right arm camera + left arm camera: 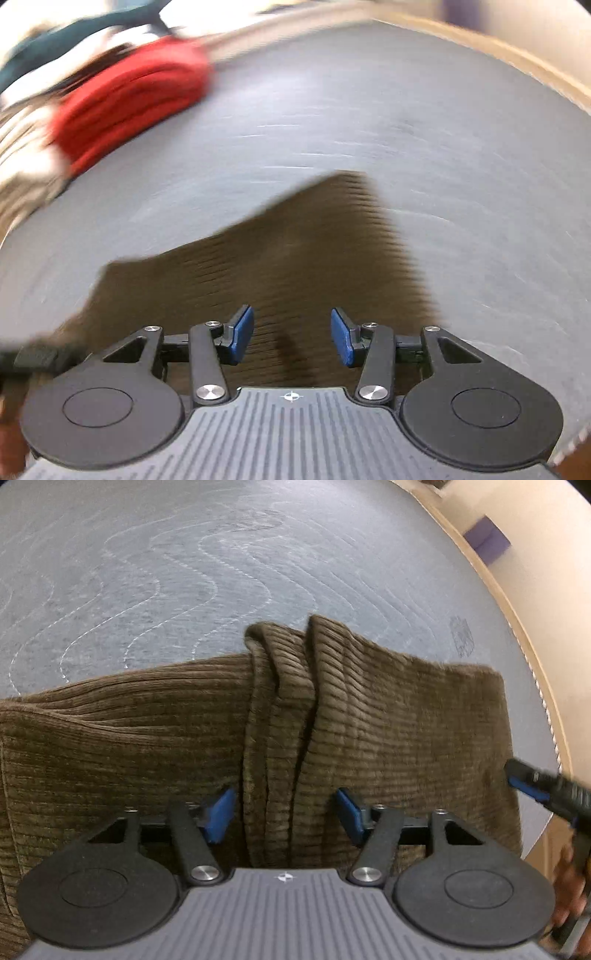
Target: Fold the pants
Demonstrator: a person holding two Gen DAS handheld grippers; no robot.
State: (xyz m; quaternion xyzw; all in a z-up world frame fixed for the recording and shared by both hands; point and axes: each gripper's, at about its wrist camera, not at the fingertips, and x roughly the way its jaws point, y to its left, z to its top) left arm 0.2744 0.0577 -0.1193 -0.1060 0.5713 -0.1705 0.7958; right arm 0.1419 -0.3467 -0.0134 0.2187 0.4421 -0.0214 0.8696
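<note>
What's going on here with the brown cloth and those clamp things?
A person is folding brown corduroy pants on a grey quilted mat, with a set of tongs in each hand. The left tongs stand open around a bunched ridge of the fabric without pinching it. The right tongs are open and empty over the pants; that view is blurred. A stack of red cloth lies at the mat's far edge. The fold is not finished yet.

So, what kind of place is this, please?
Probably a home bedroom or laundry spot: the brown corduroy pants lie on a grey quilted cover with wavy stitching, like a mattress, and a folded red garment waits among other, blurred clothes.
</note>
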